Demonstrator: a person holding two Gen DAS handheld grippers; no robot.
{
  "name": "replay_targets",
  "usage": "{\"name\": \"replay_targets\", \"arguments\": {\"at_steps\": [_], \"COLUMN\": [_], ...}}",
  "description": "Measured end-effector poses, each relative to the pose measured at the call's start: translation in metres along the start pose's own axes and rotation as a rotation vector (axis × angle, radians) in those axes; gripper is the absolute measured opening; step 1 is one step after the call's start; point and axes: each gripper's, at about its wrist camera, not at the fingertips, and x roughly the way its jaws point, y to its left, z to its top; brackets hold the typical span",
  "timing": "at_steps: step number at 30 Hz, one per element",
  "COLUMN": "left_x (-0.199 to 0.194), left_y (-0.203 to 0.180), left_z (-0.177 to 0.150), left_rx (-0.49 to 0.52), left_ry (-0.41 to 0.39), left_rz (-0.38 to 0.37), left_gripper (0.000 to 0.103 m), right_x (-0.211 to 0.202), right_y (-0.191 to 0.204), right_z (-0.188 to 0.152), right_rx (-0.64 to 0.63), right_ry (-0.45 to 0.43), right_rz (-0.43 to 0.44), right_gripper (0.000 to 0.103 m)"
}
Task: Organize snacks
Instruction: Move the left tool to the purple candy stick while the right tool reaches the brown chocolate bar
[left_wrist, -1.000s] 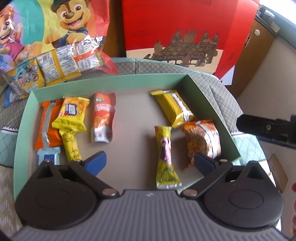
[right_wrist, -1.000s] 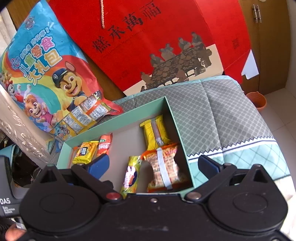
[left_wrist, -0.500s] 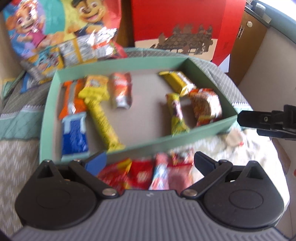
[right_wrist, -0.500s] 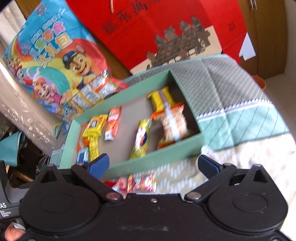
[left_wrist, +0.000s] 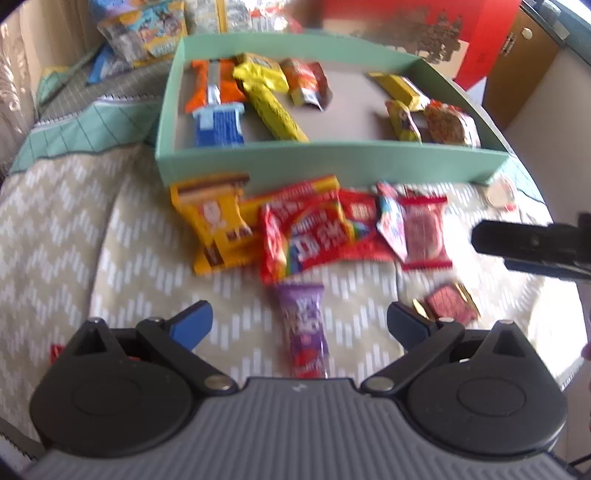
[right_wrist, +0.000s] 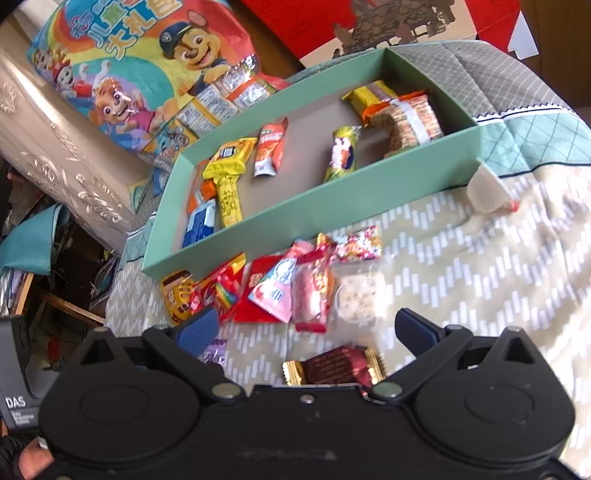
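A mint-green box (left_wrist: 332, 162) holds several snack packets, among them a blue one (left_wrist: 219, 123) and a long yellow one (left_wrist: 275, 110). In front of its wall lies a loose pile: a yellow-brown packet (left_wrist: 214, 221), a red rainbow pack (left_wrist: 310, 232) and a pink-red packet (left_wrist: 423, 230). A purple bar (left_wrist: 303, 328) lies between the fingers of my left gripper (left_wrist: 299, 325), which is open and holds nothing. My right gripper (right_wrist: 306, 328) is open above a dark red, gold-edged chocolate (right_wrist: 332, 365); it also shows in the left wrist view as a black bar, the right gripper (left_wrist: 532, 243).
A cartoon gift bag (right_wrist: 147, 59) and a red carton (right_wrist: 332, 18) stand behind the green box (right_wrist: 332, 199). A small white cup (right_wrist: 487, 192) lies by the box's right corner. The beige patterned cloth (right_wrist: 480, 277) stretches right; clutter sits beyond the left edge.
Both grippers have drawn back from the box toward me. The loose pile in front of the box has come into view. Both stay open.
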Motion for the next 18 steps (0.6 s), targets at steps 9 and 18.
{"name": "replay_targets", "arguments": {"at_steps": [9,18], "left_x": [0.002,-0.002], "left_y": [-0.005,0.012], "left_z": [-0.024,-0.026], "left_rx": [0.067,0.042], "left_ry": [0.007,-0.022], "left_rz": [-0.018,-0.031], "left_gripper": [0.081,0.081], "right_x": [0.028,0.031], "right_y": [0.018,0.008], "right_z": [-0.005,-0.015], "right_rx": [-0.072,-0.102], "right_ry": [0.111,0.151], "right_rz": [0.022,-0.048], "right_gripper": [0.066,0.066]}}
